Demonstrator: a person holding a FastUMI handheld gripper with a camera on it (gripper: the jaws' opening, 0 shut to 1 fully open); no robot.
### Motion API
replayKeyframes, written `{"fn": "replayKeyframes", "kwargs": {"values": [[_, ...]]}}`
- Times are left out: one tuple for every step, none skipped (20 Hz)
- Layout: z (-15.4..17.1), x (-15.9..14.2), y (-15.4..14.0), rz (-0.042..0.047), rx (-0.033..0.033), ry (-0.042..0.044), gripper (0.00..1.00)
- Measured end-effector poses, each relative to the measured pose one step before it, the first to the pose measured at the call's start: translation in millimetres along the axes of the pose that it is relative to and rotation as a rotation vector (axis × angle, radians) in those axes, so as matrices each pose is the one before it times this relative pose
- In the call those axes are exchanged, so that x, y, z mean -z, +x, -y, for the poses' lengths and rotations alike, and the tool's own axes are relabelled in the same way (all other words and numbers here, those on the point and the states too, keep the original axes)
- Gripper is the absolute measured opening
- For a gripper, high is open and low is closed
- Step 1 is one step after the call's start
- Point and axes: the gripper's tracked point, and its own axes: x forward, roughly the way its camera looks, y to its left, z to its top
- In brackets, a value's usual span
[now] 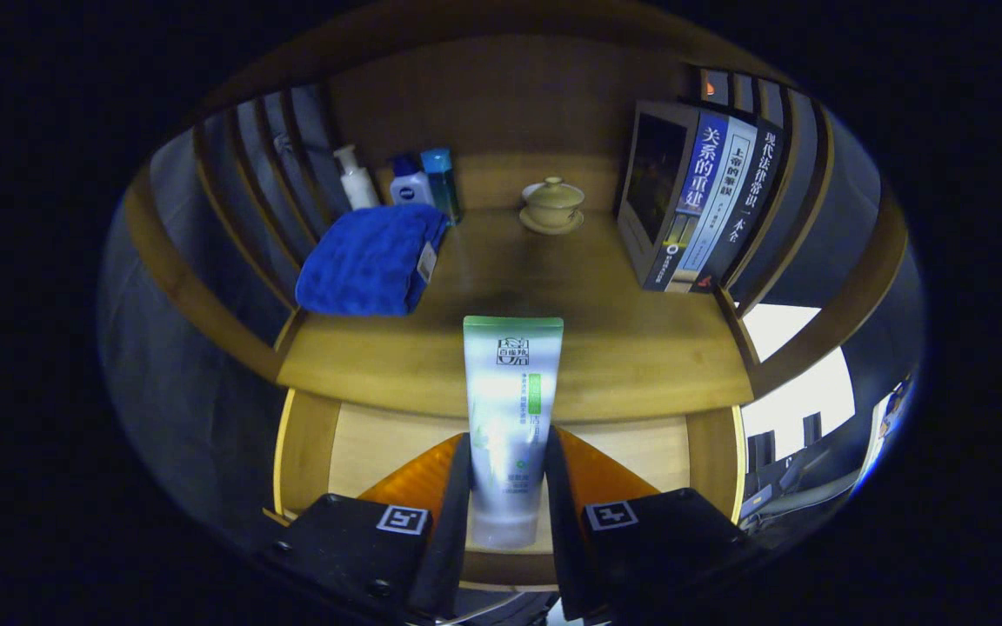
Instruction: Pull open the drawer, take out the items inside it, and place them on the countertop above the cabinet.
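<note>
My gripper point(508, 474) is shut on a white tube with a green end point(511, 409), which stands between both fingers and points forward. The tube hangs over the front edge of the wooden countertop point(640, 348). Below the fingers the pulled-out drawer point(379, 443) shows its pale wooden bottom. A folded blue towel point(370, 261) lies on the countertop, beyond the fingers to the left.
At the back of the countertop stand a white pump bottle point(355, 178), a small white bottle with a blue cap point(410, 181) and a blue bottle point(440, 178). A lidded tea bowl on a saucer point(552, 206) sits mid-back. Books point(701, 204) stand at the right. Wooden slats wall both sides.
</note>
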Motion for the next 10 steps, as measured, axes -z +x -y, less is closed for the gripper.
{"fn": "replayKeyframes", "kwargs": {"values": [[2.13, -7.89, 4.25, 0.00536, 0.00985, 0.00224, 0.52], [-0.65, -6.69, 5.81, 0.00425, 0.00101, 0.00225, 0.52], [-1.0, -6.93, 6.11, -0.00118, -0.00559, 0.007, 0.52], [-1.45, -4.87, 6.26, -0.00263, -0.00547, 0.00826, 0.52], [-0.87, -7.2, 4.23, 0.00733, -0.00209, 0.00838, 0.52], [0.36, -5.38, 8.87, 0.00511, 0.00434, 0.00026, 0.52], [0.16, -5.24, 8.49, 0.00138, 0.00675, -0.00735, 0.52], [0.42, -3.71, 6.97, 0.00648, 0.00514, -0.00485, 0.52], [-1.16, -2.87, 7.21, -0.00154, 0.00015, -0.00643, 0.52], [-2.14, -2.21, 5.19, 0.00194, -0.00425, -0.00301, 0.52]]}}
